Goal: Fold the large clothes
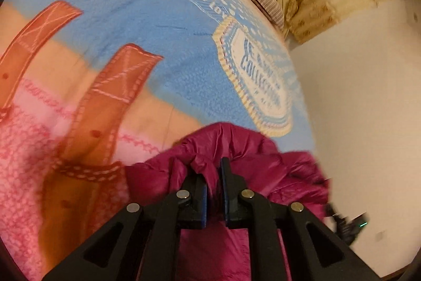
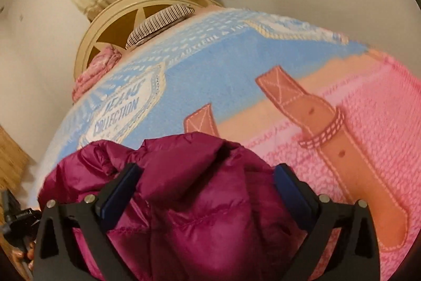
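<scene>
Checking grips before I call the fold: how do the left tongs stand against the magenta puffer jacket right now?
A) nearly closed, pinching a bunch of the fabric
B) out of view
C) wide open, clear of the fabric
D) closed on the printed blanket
A: in the left wrist view the left tongs sit with only a narrow gap, and a bunch of the magenta puffer jacket is gathered between the blue pads.
</scene>
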A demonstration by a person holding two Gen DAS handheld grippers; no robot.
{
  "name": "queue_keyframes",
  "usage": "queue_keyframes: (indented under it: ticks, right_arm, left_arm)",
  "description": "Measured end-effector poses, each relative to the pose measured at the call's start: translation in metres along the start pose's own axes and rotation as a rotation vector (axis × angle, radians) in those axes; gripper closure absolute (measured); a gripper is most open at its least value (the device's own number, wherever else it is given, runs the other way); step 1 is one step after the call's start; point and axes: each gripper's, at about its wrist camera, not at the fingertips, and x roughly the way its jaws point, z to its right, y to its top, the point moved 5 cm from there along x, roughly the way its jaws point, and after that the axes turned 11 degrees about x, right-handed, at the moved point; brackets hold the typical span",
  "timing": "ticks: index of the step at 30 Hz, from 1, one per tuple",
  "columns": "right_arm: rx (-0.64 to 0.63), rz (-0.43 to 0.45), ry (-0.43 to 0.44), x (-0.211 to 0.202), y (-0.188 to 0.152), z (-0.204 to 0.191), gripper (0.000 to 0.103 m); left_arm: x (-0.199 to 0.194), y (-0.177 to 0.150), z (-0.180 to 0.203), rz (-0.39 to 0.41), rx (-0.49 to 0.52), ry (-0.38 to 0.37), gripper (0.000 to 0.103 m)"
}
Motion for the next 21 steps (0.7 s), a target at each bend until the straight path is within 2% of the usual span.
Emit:
queue_keyframes:
  ticks: [3,4,6,7,8,9,11,14,15,17,19,21]
  right_arm:
    - [0.033,0.033,0.033,-0.027,0.007,0.003,0.0]
    - [0.033,0.061,0.044,-0.04,0.01,0.003,0.0]
    - [0.012,0.139,0.064,-0.073,0.019,-0.003,0.0]
    - [-0.007,0.169,0.065,-0.086,0.022,-0.007,0.0]
    - [-0.029,0.192,0.062,-0.095,0.025,-0.012,0.002]
    - [-0.084,0.213,0.064,-0.111,0.027,-0.023,0.009]
    - [-0.192,0.207,0.056,-0.118,0.025,-0.049,0.019]
    - [-0.368,0.181,0.043,-0.113,0.012,-0.098,0.025]
    - [-0.417,0.173,0.038,-0.106,0.006,-0.111,0.025]
    - [-0.525,0.129,0.002,-0.077,-0.008,-0.14,0.028]
    - [-0.573,0.067,-0.024,-0.045,-0.023,-0.152,0.041]
    - [-0.598,0.011,-0.053,-0.013,-0.036,-0.153,0.074]
  left_arm:
    - [-0.038,0.01,0.003,0.049,-0.004,-0.018,0.09]
    - [-0.049,0.013,0.007,0.07,0.012,-0.002,0.084]
    - [-0.07,0.019,0.016,0.127,0.058,0.083,0.048]
    - [-0.08,0.022,0.02,0.164,0.085,0.141,0.022]
    - [-0.09,0.025,0.026,0.211,0.109,0.181,0.017]
    - [-0.1,0.026,0.038,0.258,0.146,0.202,0.017]
    - [-0.1,0.026,0.056,0.264,0.195,0.209,0.017]
    - [-0.068,0.022,0.096,0.193,0.315,0.281,0.017]
    - [-0.046,0.018,0.112,0.144,0.385,0.334,0.017]
    - [-0.016,0.012,0.126,0.091,0.472,0.385,0.017]
    - [0.014,0.003,0.132,0.067,0.54,0.456,0.017]
    - [0.03,0.002,0.125,0.066,0.555,0.516,0.017]
